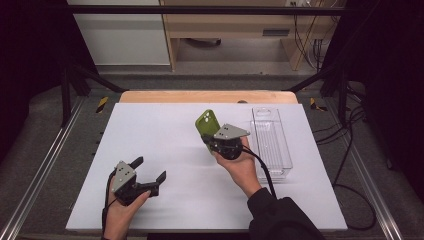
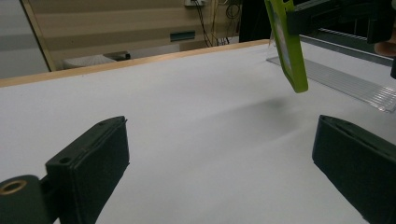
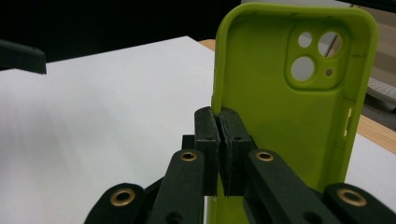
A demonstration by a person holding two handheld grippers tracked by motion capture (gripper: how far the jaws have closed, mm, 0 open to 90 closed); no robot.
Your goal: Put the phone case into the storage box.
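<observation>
One phone case (image 3: 285, 116) up in the air, lime green, soft-looking, rounded corners; its hollow inside faces the right gripper view, with a raised square camera block in the upper corner pierced by three round holes and one tiny one, and a slim slot on its side edge; in the high view the phone case (image 1: 205, 123) stands nearly upright over the middle of the white tabletop (image 1: 165, 145), clear of the surface; the left gripper view catches it edge-on, hanging above its own faint shadow on the sheet. The right tongs (image 3: 219, 122) are pinched tight on the case's side wall, jaws pressed together with the green rim between them; the right hand (image 1: 240, 167) carries them from below. The left tongs (image 1: 150, 172) gape wide with nothing between them, low over the near-left part of the tabletop, well apart from the case, held by the left hand (image 1: 120, 205). Count: one case, two tongs, one box. The clear plastic box (image 1: 272, 142), long and narrow, lies on the tabletop just right of the right tongs; I can make out nothing inside it.
</observation>
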